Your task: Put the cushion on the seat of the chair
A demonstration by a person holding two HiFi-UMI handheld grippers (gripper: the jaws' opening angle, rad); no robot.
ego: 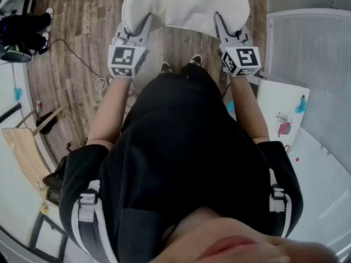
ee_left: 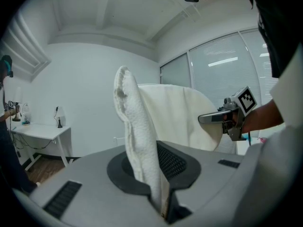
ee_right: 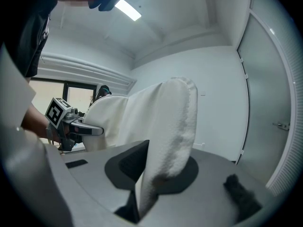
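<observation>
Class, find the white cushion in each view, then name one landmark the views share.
Head view: cushion at top centre.
Left gripper view: centre, rising from the jaws.
Right gripper view: centre, rising from the jaws.
Shared landmark: left gripper and right gripper, each clamped on a cushion corner.

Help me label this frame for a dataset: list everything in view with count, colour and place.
cushion: one, white, held up ahead of the person, an edge in each gripper.
floor: one, brown wood planks, underneath.
cable: one coil, whitish, on the floor beside the left forearm.
desk: one, white, against the far wall in the left gripper view.
panel: one, white with coloured drawings, right of the head view.
shoes: two, dark with pale trim, below the cushion.
left gripper: one, grey, shut on the cushion's left edge.
right gripper: one, grey, shut on its right edge.
</observation>
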